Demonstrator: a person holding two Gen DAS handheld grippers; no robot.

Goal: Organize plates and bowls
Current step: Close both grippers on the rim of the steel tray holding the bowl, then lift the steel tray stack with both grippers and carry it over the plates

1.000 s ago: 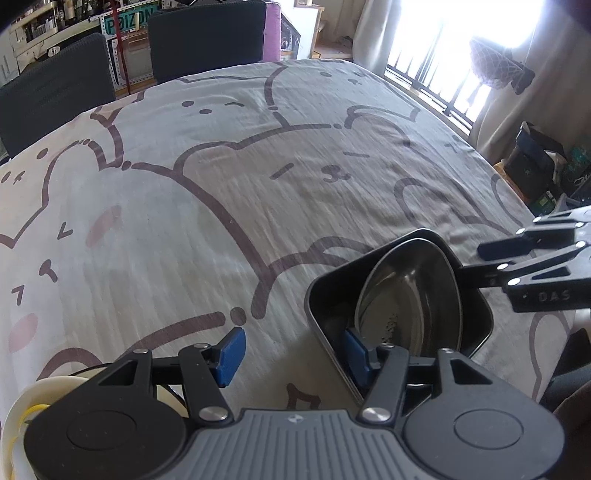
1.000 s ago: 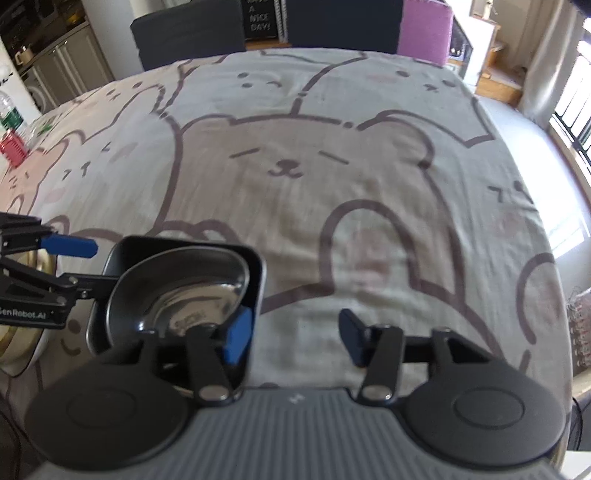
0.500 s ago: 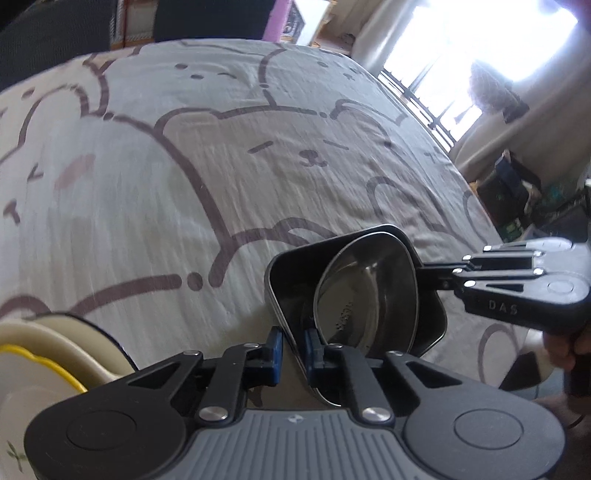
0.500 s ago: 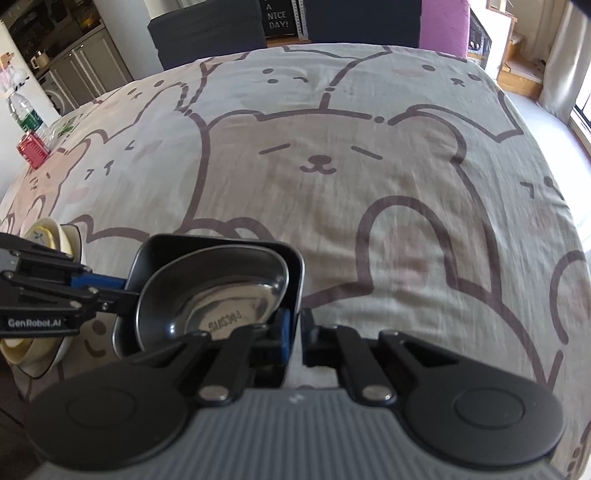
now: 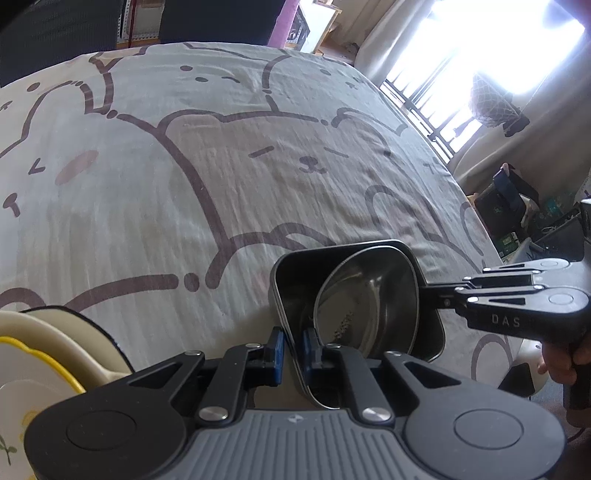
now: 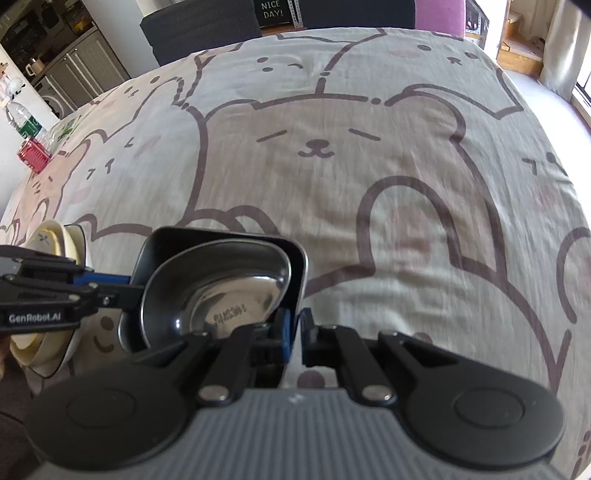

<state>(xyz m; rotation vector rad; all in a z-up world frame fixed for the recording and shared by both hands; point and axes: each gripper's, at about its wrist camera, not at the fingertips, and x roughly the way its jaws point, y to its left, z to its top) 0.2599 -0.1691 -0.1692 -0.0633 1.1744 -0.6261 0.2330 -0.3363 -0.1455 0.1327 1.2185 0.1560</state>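
— What have I got nearest the cameras?

— My left claw [image 5: 291, 349] is pinched onto the near wall of the dark square dish [image 5: 295, 269]; its blue pads [image 5: 275, 354] have just been closing and the thin rim now sits squeezed between them. On the other side, my right claw [image 6: 293, 334] is clamped tight on the opposite wall of that same dish [image 6: 299, 266], one pad inside, one outside.

— And what's in it?

— A steel bowl [image 5: 365, 306] lies tilted inside, its rim leaning up against one wall; I can read stamped lettering on its base from the right view [image 6: 229, 314]. The dish looks tipped, held at both ends over the counter's edge.

— Anything beside it?

— At my left, a stack of cream plates [image 5: 40, 354] with a yellow rim — just beside the left claw, not touching the dish as far as I can tell.

— Further out?

— The counter [image 6: 332, 173] spreads away under a pale cloth printed with bear outlines. Past its far edge I see dark chairs [image 6: 199, 29] and a bright window [image 5: 480, 59].
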